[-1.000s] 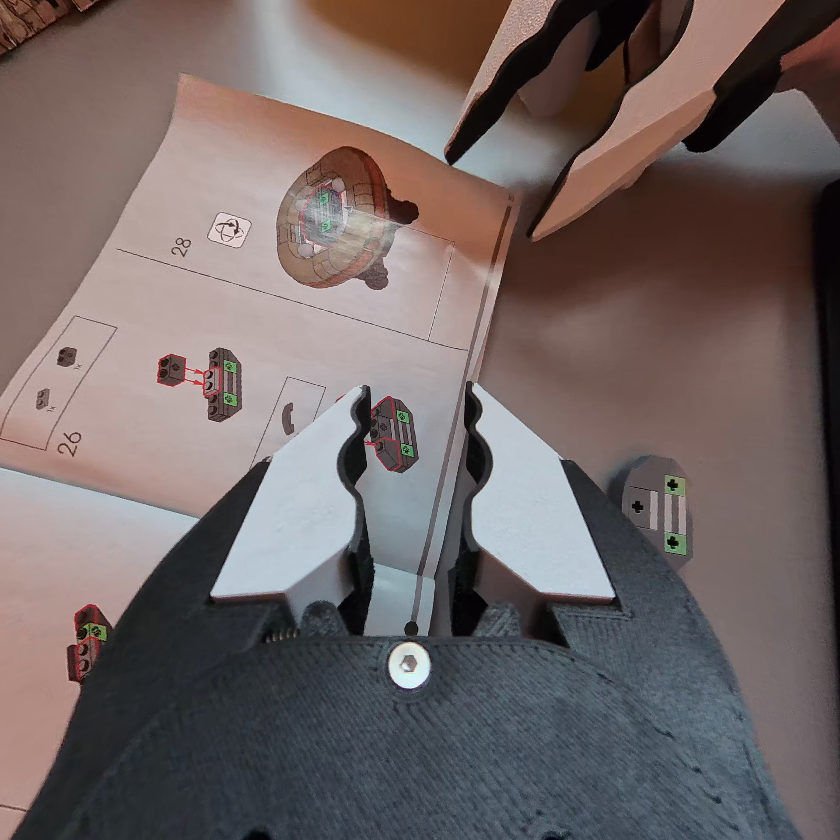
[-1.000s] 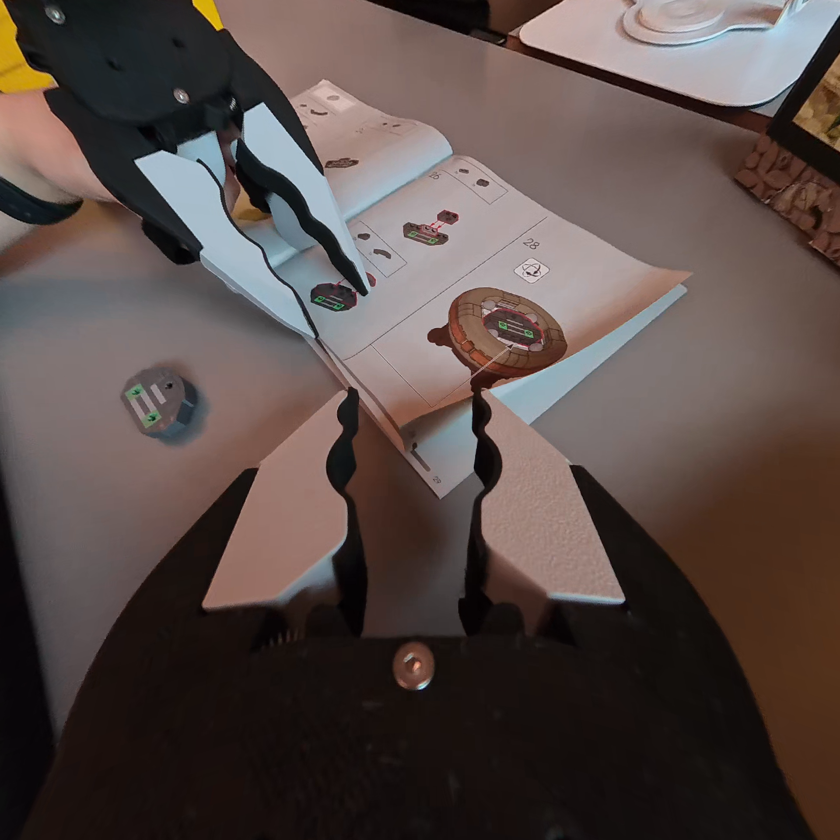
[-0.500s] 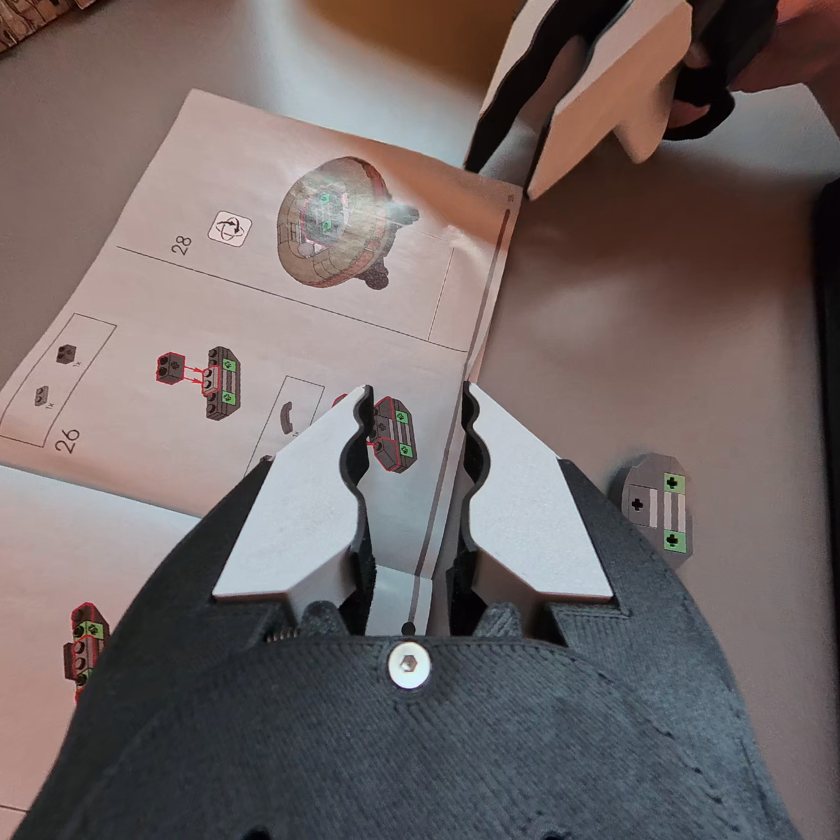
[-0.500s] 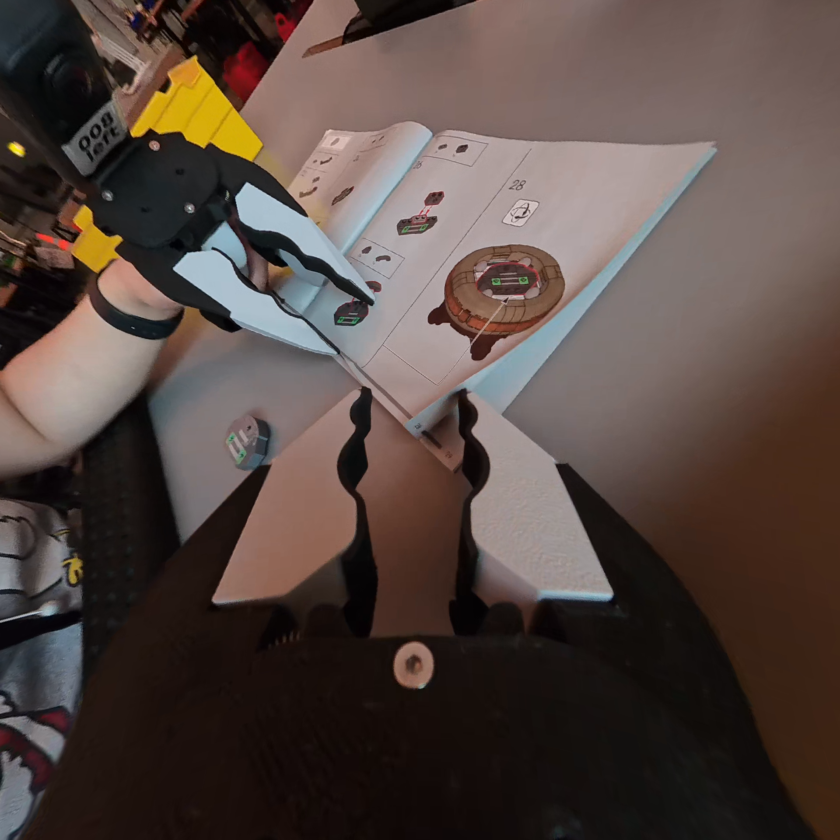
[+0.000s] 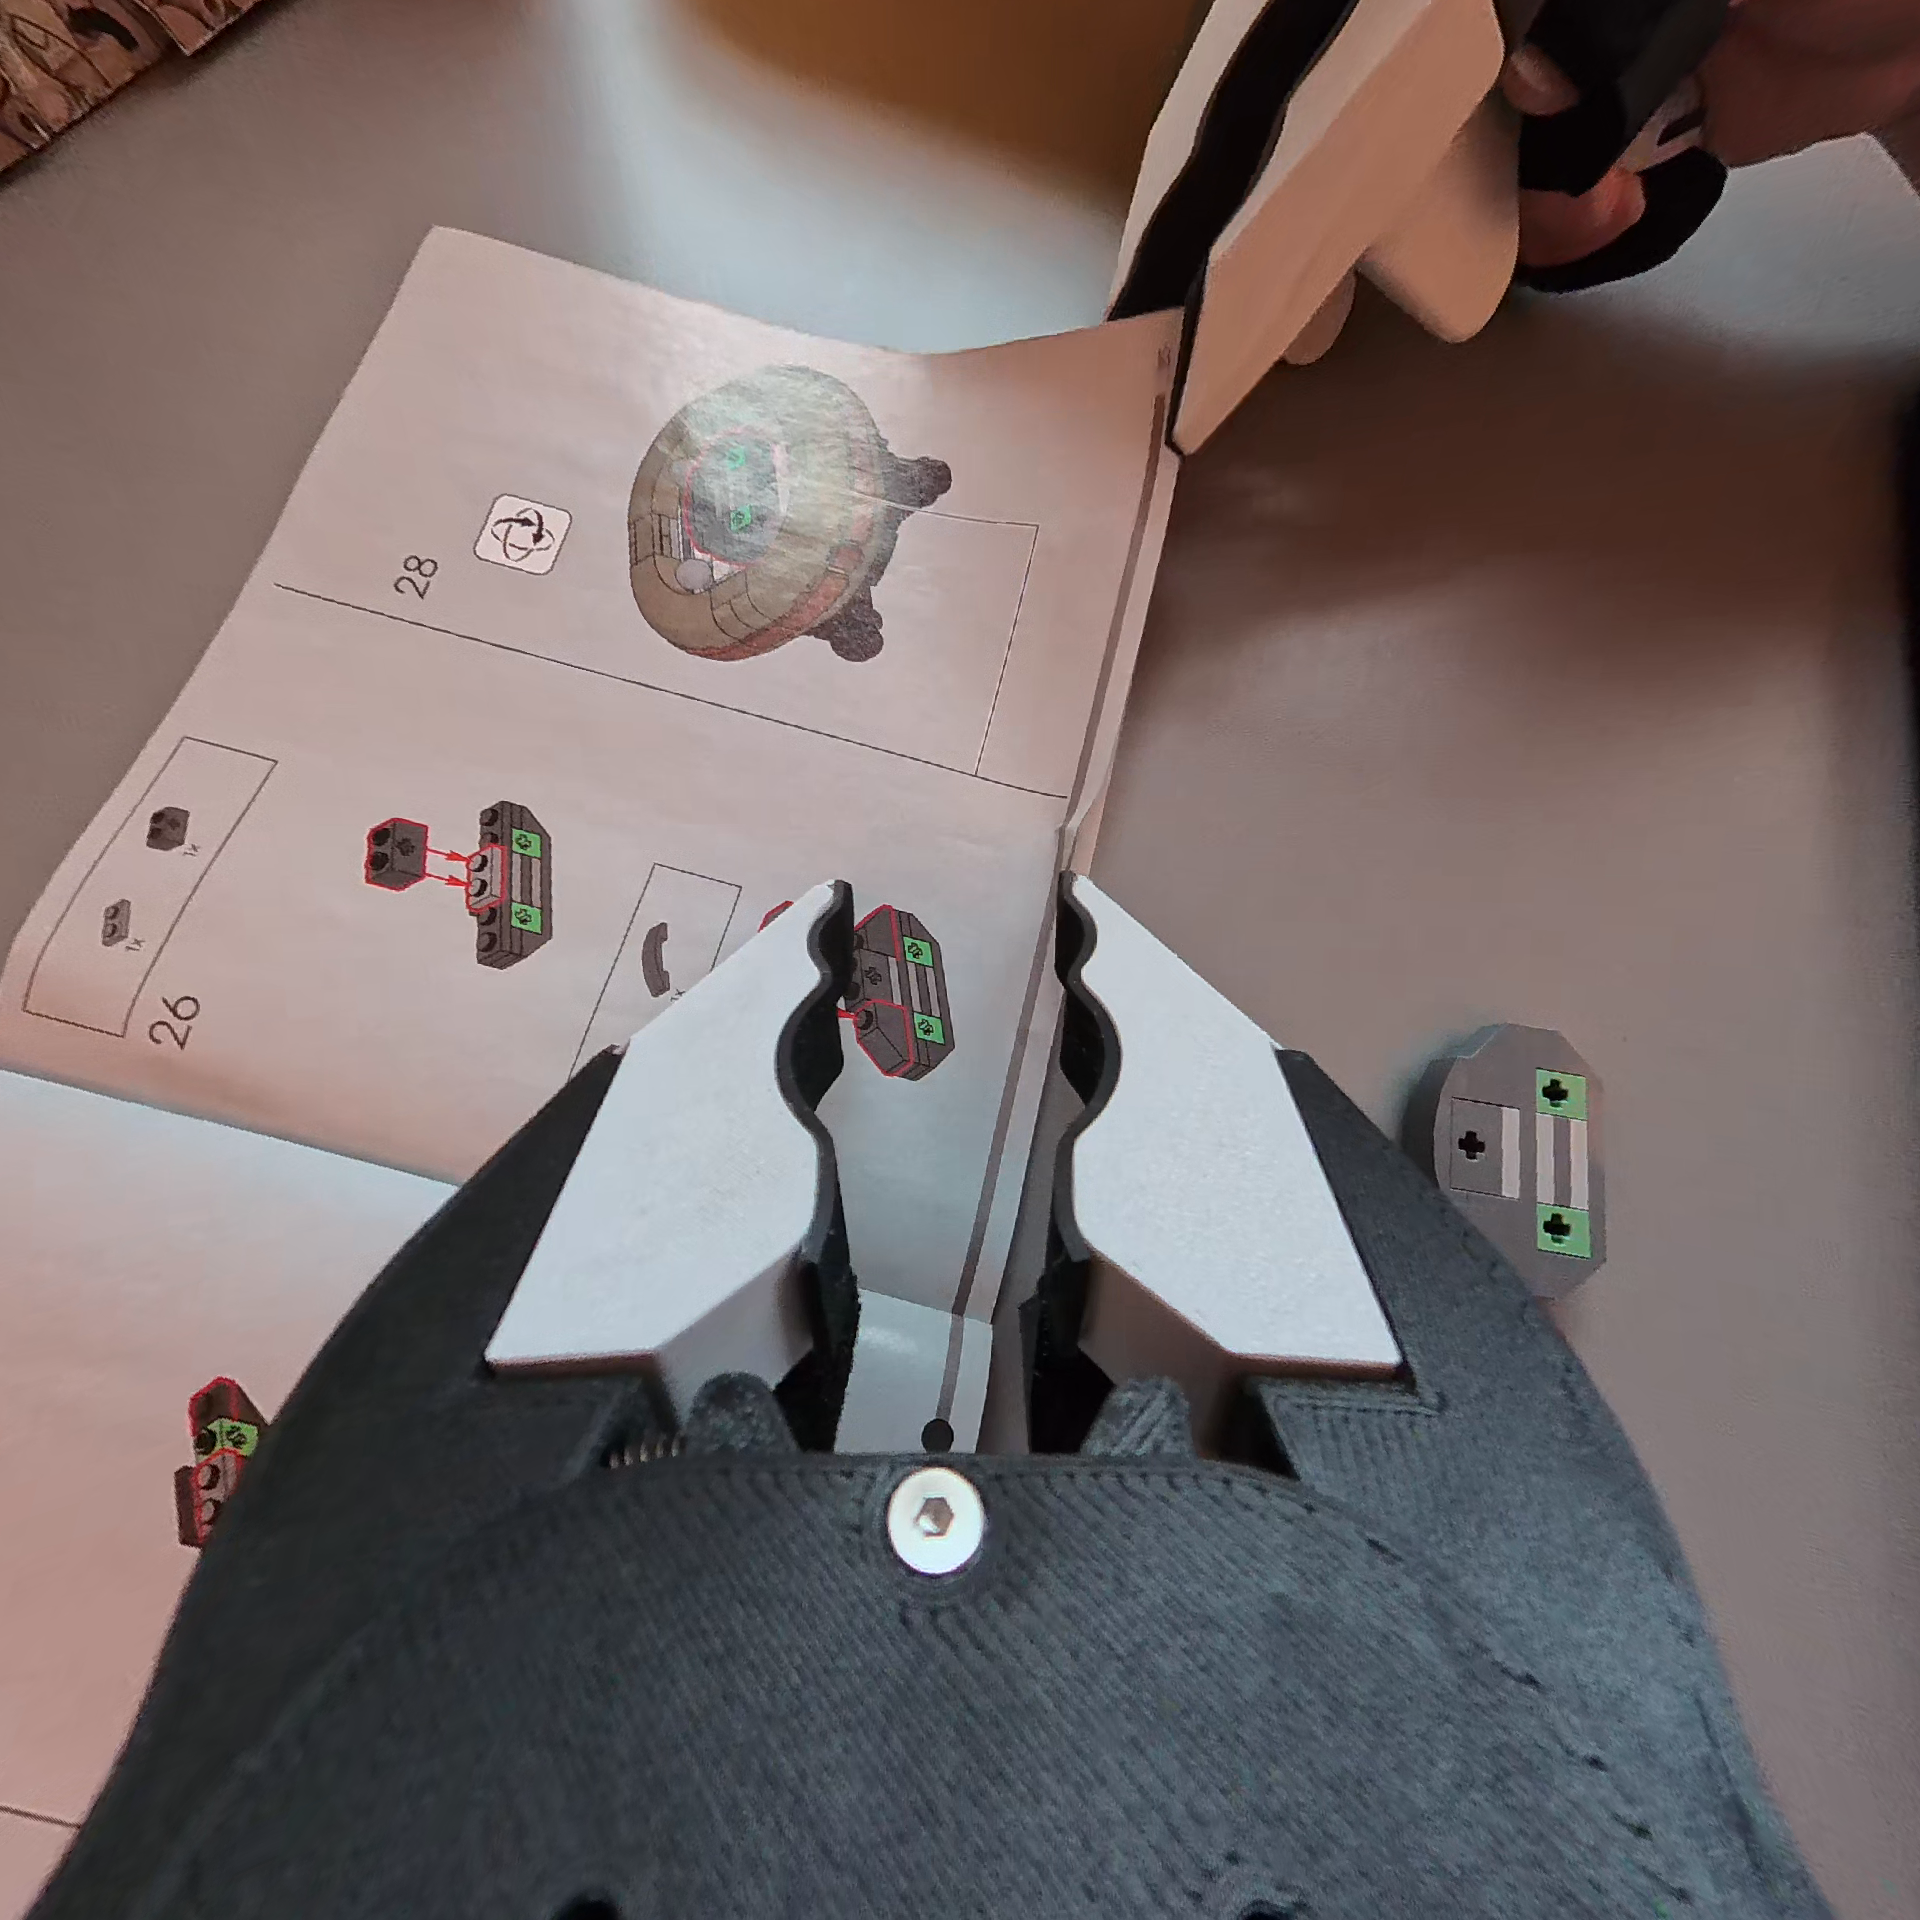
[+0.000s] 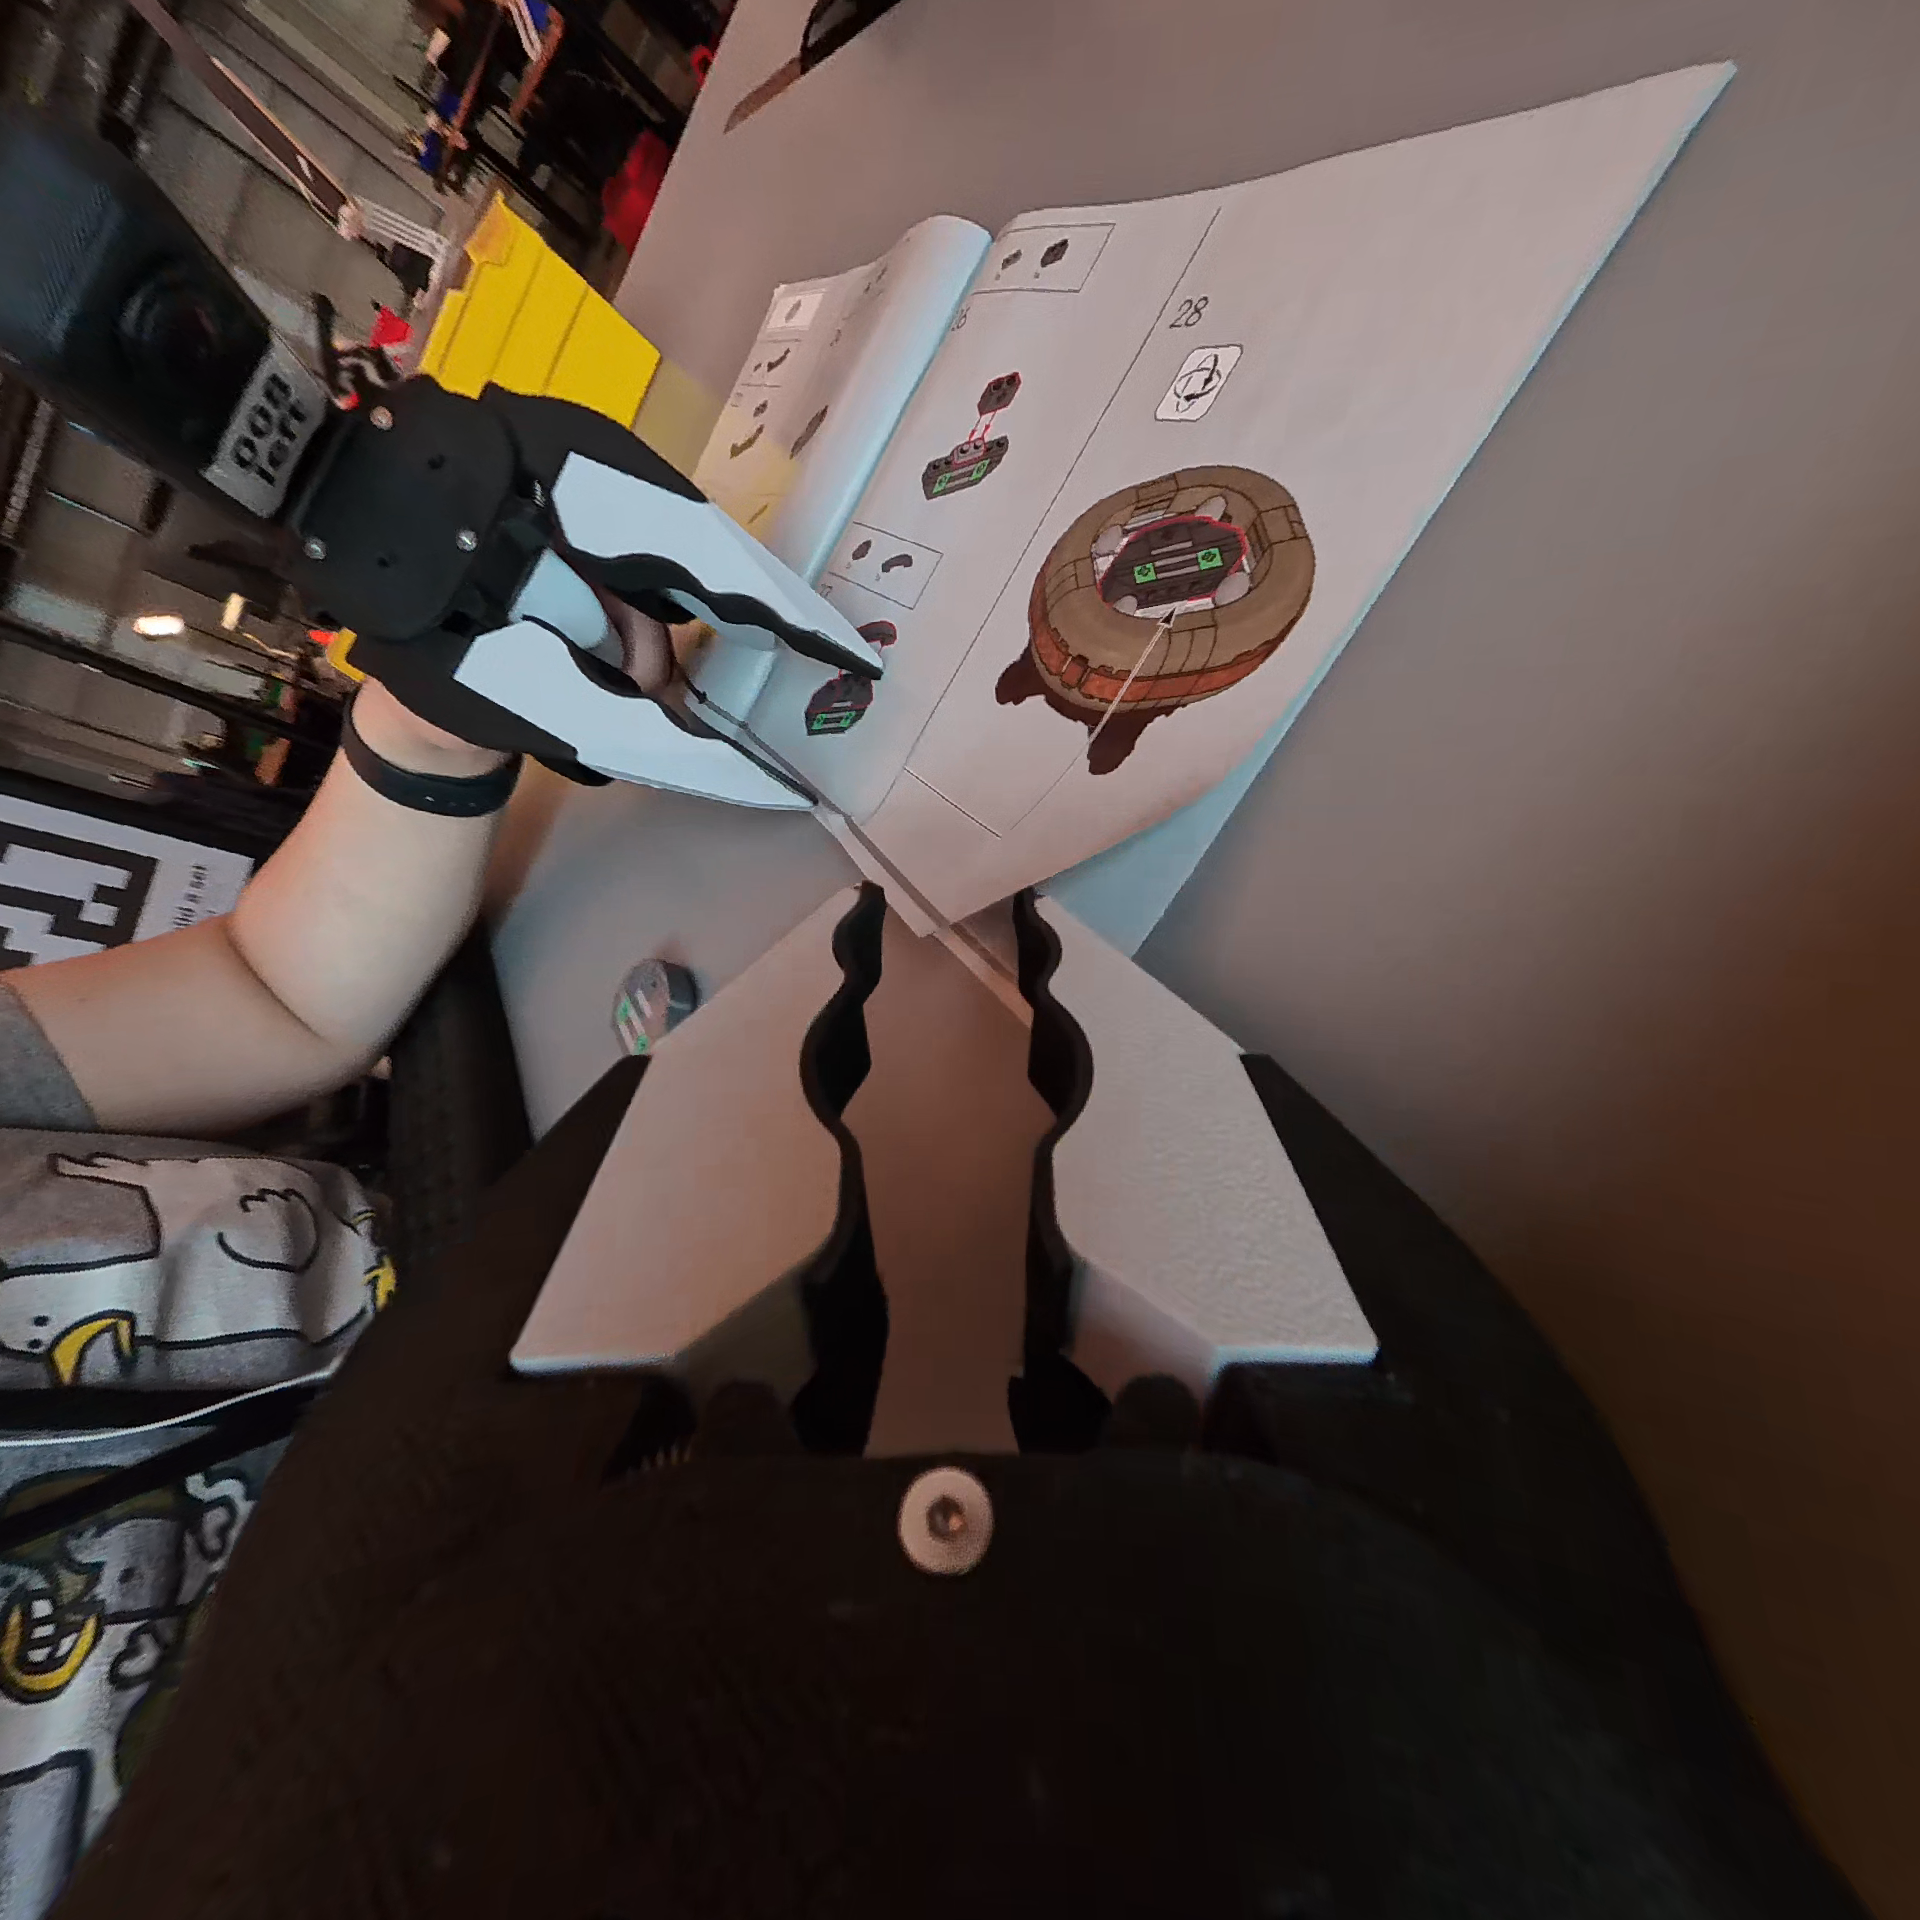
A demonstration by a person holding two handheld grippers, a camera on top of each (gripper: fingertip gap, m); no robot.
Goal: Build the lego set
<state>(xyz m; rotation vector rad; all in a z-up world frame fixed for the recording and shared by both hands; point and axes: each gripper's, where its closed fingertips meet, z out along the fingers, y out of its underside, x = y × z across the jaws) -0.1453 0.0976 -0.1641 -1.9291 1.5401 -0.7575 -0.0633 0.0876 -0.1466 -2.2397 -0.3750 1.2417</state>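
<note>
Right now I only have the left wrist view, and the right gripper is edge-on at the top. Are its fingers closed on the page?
Observer: No, open. The right wrist view shows a clear gap in the right gripper, with the near corner of the instruction booklet lying between its tips, not clamped.
Operator: Is that a single loose sheet?
Observer: No. Another page shows beneath its lower edge, and the booklet opens to a second page on the far side of the fold.
Operator: How does my own gripper look from outside?
Observer: The left gripper is open too: one fingertip is over the printed page, the other is at the page's edge.
</note>
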